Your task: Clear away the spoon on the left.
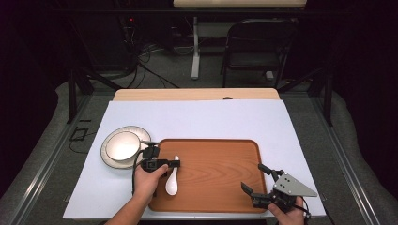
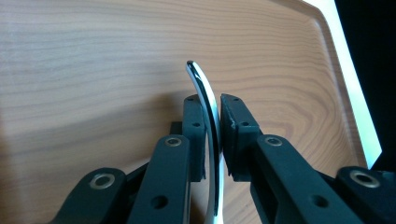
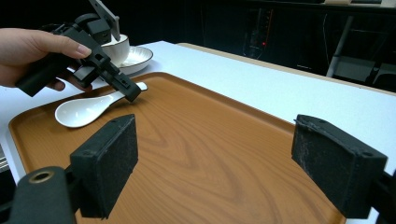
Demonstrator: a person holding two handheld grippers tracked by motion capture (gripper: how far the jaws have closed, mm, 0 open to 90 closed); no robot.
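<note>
A white ceramic spoon [image 1: 172, 180] lies on the left part of a wooden tray [image 1: 216, 159], its bowl toward the front edge. My left gripper [image 1: 176, 164] is shut on the spoon's handle [image 2: 205, 93], which stands edge-on between the two black pads. The right gripper view has the spoon [image 3: 88, 109] resting on the tray [image 3: 196, 140], with the left gripper [image 3: 130, 91] pinching its handle end. My right gripper [image 1: 252, 176] hovers open over the tray's front right corner, nothing between its jaws [image 3: 224, 163].
A white bowl [image 1: 122, 145] sits on a plate [image 1: 110, 159] just left of the tray, close behind the left hand. The tray rests on a white table cover [image 1: 197, 117]. A dark folding chair [image 1: 258, 42] stands beyond the table's far edge.
</note>
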